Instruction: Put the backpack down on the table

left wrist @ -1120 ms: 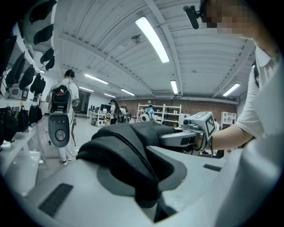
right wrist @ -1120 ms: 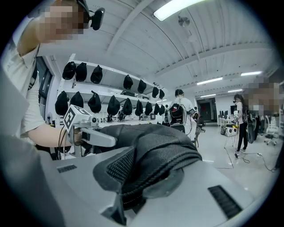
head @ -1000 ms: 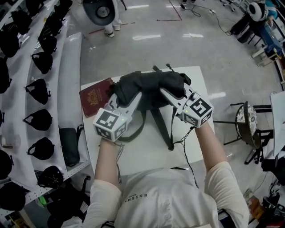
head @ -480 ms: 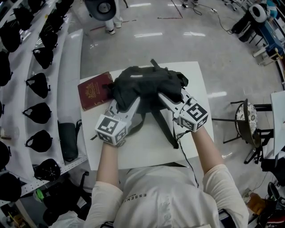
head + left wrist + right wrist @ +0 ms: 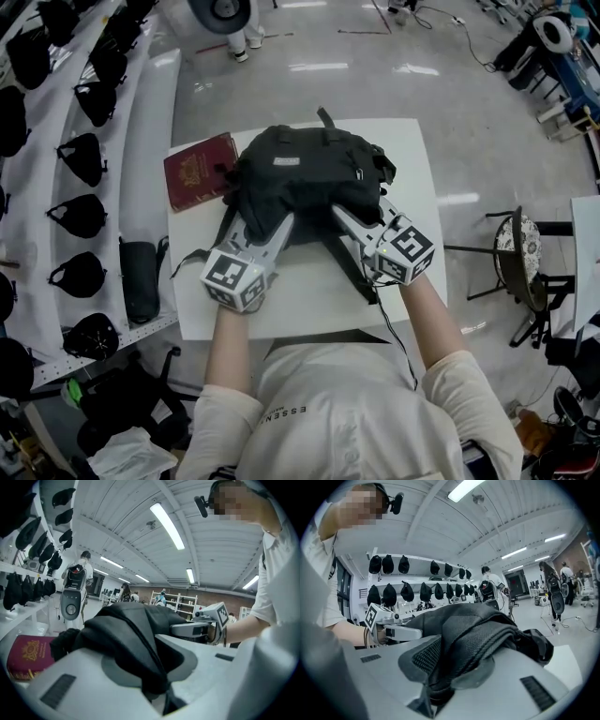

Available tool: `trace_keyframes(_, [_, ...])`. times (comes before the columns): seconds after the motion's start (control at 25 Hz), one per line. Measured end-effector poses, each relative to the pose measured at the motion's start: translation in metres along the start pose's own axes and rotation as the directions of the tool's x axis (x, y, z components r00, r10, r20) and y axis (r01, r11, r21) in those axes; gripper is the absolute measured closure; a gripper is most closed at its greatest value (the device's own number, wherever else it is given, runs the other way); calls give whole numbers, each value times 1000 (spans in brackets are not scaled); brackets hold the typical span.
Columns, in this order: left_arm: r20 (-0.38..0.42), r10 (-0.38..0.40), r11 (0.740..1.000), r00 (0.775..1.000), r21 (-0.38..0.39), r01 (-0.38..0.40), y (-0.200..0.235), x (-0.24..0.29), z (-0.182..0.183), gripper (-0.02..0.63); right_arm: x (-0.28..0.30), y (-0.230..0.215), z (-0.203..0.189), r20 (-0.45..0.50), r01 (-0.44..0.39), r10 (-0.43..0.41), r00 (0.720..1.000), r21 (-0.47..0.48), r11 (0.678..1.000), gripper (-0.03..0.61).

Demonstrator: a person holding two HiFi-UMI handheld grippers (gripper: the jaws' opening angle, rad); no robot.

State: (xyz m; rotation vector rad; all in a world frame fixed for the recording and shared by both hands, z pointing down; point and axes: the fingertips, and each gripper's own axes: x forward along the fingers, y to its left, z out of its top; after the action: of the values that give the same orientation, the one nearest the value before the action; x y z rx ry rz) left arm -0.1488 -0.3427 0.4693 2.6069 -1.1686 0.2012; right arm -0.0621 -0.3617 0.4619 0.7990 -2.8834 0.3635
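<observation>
Backpack (image 5: 305, 178), black and slumped, lies across the far half of the white table (image 5: 412, 159), its base apparently down on the top and its straps trailing toward the person. Nothing of its inside shows from any view, so what it carries cannot be told.

The left gripper (image 5: 267, 225) has its jaws narrowly apart and clamped on a fold of smooth black fabric with a seam running along it, at the bag's near left side. The right gripper (image 5: 345, 212) does the same at the near right side, with its jaws pinching a bunch of mesh-padded strap material. Both grippers point slightly downward, and each one appears in the other's gripper view across the bulk of the bag.

A burgundy passport (image 5: 199, 171) with a gold crest lies flat on the table's far left corner. Its right edge is touching or just under the bag's side.

To the left, white shelves (image 5: 141, 159) hold rows of black caps (image 5: 80, 159), and a black pouch (image 5: 141, 281) lies on the lower shelf. A round stool (image 5: 518, 258) stands to the right, well apart from the table.
</observation>
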Motion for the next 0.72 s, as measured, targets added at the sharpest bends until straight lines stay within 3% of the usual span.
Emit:
trace_keyframes(0.48, [30, 20, 1000, 999, -17, -19, -27, -29, -39, 535, -21, 35, -34, -40, -2, 2, 999, 1, 1000, 489])
trace_keyframes(0.72, [-15, 19, 999, 1000, -36, -20, -45, -42, -67, 532, -34, 52, -63, -59, -5, 7, 998, 50, 999, 488])
